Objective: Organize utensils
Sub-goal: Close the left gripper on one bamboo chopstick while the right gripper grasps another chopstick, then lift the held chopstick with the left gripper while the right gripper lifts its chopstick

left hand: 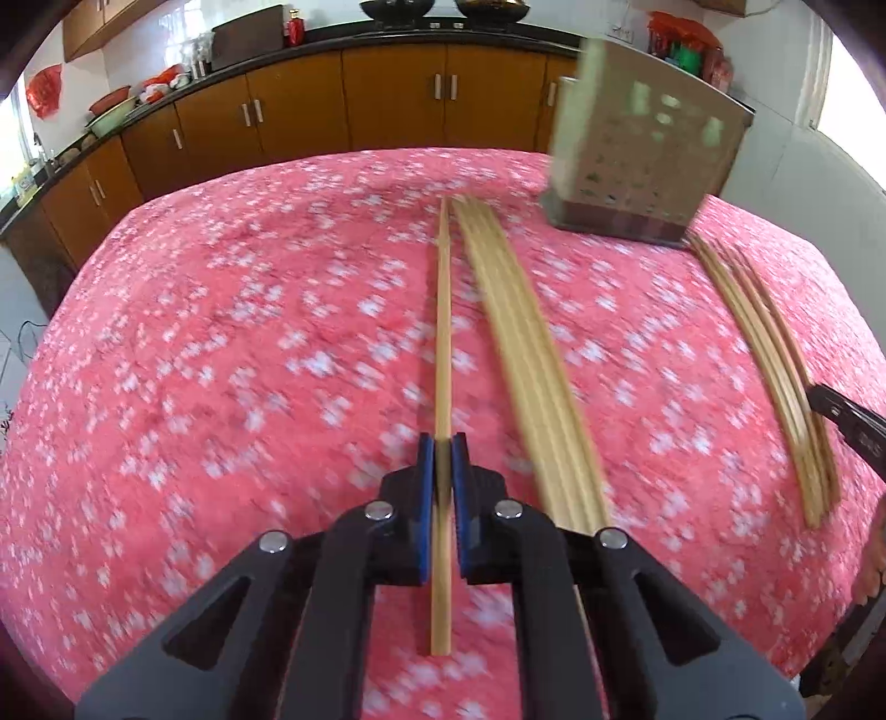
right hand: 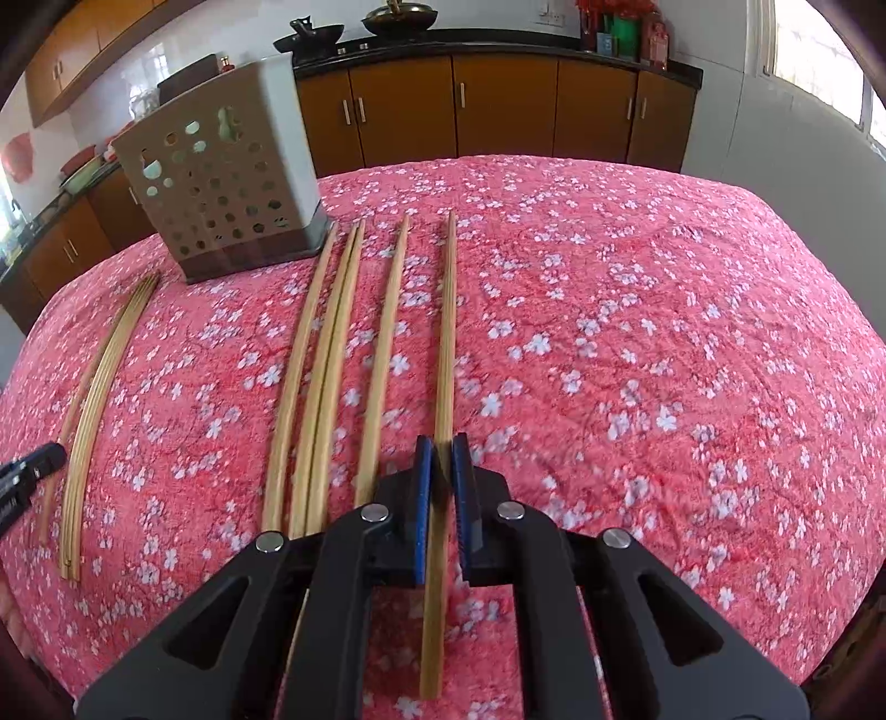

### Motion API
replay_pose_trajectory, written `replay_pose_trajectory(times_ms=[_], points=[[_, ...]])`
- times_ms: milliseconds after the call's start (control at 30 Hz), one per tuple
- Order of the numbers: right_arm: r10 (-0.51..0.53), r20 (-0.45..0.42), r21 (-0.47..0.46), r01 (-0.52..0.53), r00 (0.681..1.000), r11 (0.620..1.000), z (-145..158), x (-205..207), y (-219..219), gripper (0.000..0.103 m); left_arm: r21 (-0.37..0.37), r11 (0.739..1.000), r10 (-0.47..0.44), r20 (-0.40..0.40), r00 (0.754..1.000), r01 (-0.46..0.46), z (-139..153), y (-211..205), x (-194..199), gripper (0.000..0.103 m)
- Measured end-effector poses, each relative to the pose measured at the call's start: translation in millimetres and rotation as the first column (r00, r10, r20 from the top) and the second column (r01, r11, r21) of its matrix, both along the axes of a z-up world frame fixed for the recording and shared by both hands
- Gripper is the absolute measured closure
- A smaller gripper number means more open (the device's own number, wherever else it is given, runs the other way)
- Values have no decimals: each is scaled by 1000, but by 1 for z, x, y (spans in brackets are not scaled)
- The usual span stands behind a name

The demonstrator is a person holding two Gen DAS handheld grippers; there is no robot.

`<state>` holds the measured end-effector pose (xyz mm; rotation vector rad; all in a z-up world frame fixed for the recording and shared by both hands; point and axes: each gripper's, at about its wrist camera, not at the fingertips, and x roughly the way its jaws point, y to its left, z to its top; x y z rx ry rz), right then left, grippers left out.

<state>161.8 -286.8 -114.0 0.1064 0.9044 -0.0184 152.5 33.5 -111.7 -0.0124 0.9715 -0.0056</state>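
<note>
Pink cloth with white blossoms (right hand: 637, 332) covers the counter carrying every item.

Item 1: left hand-held gripper (left hand: 442, 443), one, lower centre of the left wrist view. Blue pads pressed onto a single bamboo chopstick (left hand: 443, 332), which runs straight up the frame between them and out behind them.

Item 2: right hand-held gripper (right hand: 442, 443), one, lower centre of the right wrist view. Pads likewise pinching one chopstick (right hand: 446, 332), lying along the cloth toward the upper frame.

Item 3: loose chopsticks (right hand: 332, 354), four counted, left of the pinched one in the right wrist view: one alone, a touching pair, then another alone, all roughly parallel.

Item 4: chopstick bundle (right hand: 94, 399), at the far left of the right wrist view, sticks packed tight together; exact count cannot be told. The same bundle appears blurred just right of the left gripper's chopstick.

Item 5: perforated utensil holder (right hand: 221, 183), one, upright on a dark base, upper left of the right wrist view; upper right in the left wrist view (left hand: 642, 149). Its contents cannot be seen.

Background: brown cabinets (right hand: 498, 105) under a dark worktop, two dark pans (right hand: 360, 27) on top.
</note>
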Motion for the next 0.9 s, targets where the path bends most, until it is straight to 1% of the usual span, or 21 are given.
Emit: replay_pose_trajectory(times_ms=[167, 233, 333, 433, 567, 900], points=[[-34, 15, -35, 34, 999, 999, 0, 22, -17, 95, 28, 998, 48, 14, 999, -49, -1, 31, 27, 94], [-44, 22, -43, 45, 999, 998, -1, 30, -24, 95, 26, 998, 57, 24, 998, -58, -1, 41, 37, 94], [-63, 22, -29, 63, 998, 998, -1, 43, -35, 94, 15, 998, 58, 49, 997, -59, -2, 51, 45, 92], [-65, 41, -31, 66, 997, 997, -3, 46, -39, 94, 8, 999, 51, 76, 996, -52, -3, 52, 42, 92], [-59, 50, -48, 62, 997, 997, -6, 47, -37, 94, -25, 998, 57, 77, 995, -55, -3, 56, 42, 91], [-59, 52, -58, 62, 997, 996, -6, 44, -32, 94, -13, 998, 55, 81, 995, -54, -4, 54, 42, 91]])
